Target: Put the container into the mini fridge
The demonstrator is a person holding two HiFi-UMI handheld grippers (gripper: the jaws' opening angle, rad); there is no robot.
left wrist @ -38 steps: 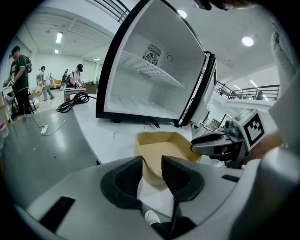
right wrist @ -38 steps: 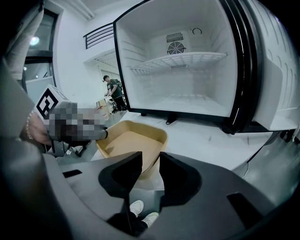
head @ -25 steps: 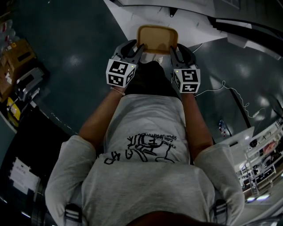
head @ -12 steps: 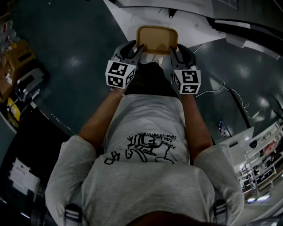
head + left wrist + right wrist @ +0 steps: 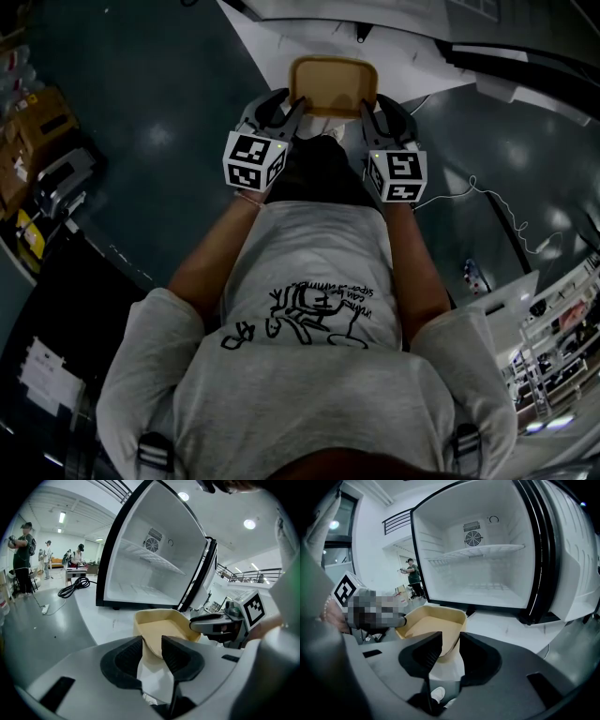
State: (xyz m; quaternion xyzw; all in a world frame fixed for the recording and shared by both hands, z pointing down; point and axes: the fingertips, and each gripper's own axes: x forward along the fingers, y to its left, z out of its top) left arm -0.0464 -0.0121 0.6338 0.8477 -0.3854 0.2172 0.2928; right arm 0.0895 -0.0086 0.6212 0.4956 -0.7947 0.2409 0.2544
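A tan, open-topped container (image 5: 333, 82) hangs in the air in front of me, held from both sides. My left gripper (image 5: 292, 105) is shut on its left rim, the wall (image 5: 161, 625) pinched between the black pads of the left gripper (image 5: 152, 645). On the opposite wall (image 5: 433, 623) my right gripper (image 5: 450, 645) is shut too; the head view shows this right gripper (image 5: 367, 109) at the container's right rim. The white mini fridge (image 5: 150, 569) stands straight ahead with its door wide open. Its inside (image 5: 480, 569) holds one wire shelf and nothing else.
The fridge stands on a white sheet (image 5: 93, 611) on the dark floor. Its open door (image 5: 567, 559) juts out at the right. A thin white cable (image 5: 487, 197) trails over the floor to my right. Boxes (image 5: 37, 122) lie at the left. People (image 5: 21, 555) stand far off.
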